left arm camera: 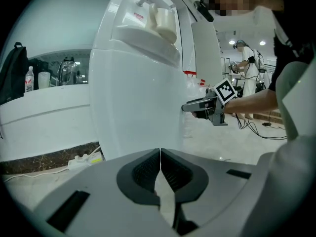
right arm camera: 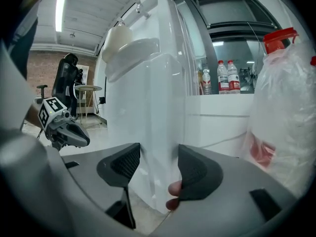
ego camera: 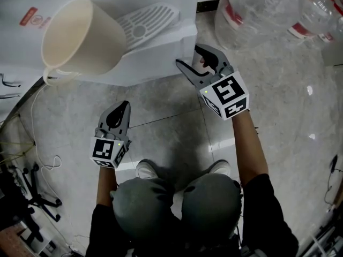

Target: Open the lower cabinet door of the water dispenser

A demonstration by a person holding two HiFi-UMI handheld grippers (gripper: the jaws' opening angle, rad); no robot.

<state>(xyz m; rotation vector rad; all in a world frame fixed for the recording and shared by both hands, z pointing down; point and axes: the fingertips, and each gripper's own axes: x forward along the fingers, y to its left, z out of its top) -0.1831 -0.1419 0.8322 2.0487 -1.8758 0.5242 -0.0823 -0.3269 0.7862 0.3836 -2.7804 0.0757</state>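
The white water dispenser (ego camera: 161,47) stands in front of me, with a cream cup (ego camera: 75,36) on its drip tray (ego camera: 144,20). Its lower cabinet door (left arm camera: 138,107) looks closed. My right gripper (ego camera: 187,55) is at the door's right-hand edge. In the right gripper view (right arm camera: 159,167) the jaws stand wide apart and straddle that white edge (right arm camera: 158,132); I cannot see the pads pressing on it. My left gripper (ego camera: 125,105) hangs in front of the door, apart from it. Its jaws (left arm camera: 160,154) are shut with nothing between them.
Large clear water bottles (ego camera: 257,9) with red labels lie on the floor right of the dispenser, close to my right gripper. Cables (ego camera: 37,159) and a stand crowd the left side. The person's shoes (ego camera: 147,169) are on the tiled floor below.
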